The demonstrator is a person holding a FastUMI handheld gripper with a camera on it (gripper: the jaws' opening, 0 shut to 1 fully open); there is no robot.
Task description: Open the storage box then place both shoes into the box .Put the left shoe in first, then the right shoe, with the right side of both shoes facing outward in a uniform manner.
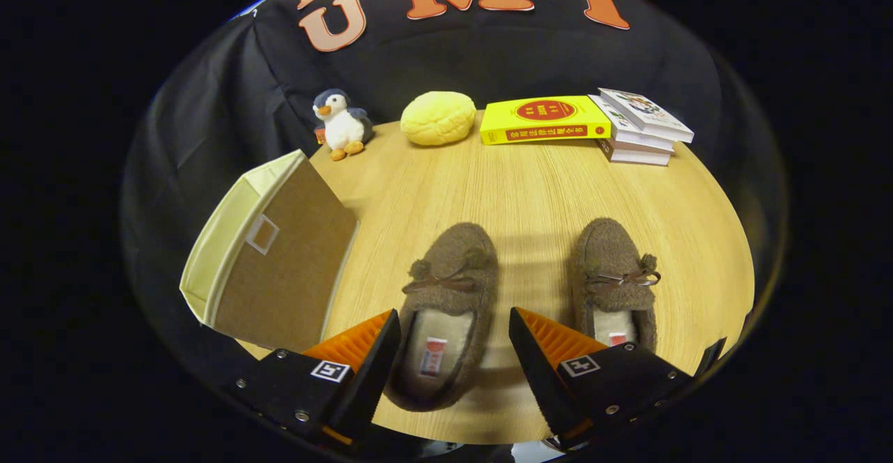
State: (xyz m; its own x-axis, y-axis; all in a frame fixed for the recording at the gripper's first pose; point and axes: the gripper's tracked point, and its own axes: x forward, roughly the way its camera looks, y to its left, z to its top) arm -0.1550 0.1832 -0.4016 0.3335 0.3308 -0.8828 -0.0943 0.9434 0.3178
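Note:
Two brown fuzzy slippers with pale lining and small bows stand side by side on the wooden table [544,191], toes pointing away from me. The left shoe [446,289] lies between my fingers, its heel end level with the fingertips; neither finger touches it. The right shoe [614,275] sits just beyond the right finger. My gripper [455,323] is open wide. The storage box [279,254], brown cloth with a cream lining and a small label window, stands at the table's left edge beside the left finger, tipped with its open side facing left.
Along the far edge of the table are a plush penguin [342,125], a yellow bun-shaped cushion [438,118], a yellow book [544,120] and a stack of books [642,128]. Bare wood lies between these and the shoes.

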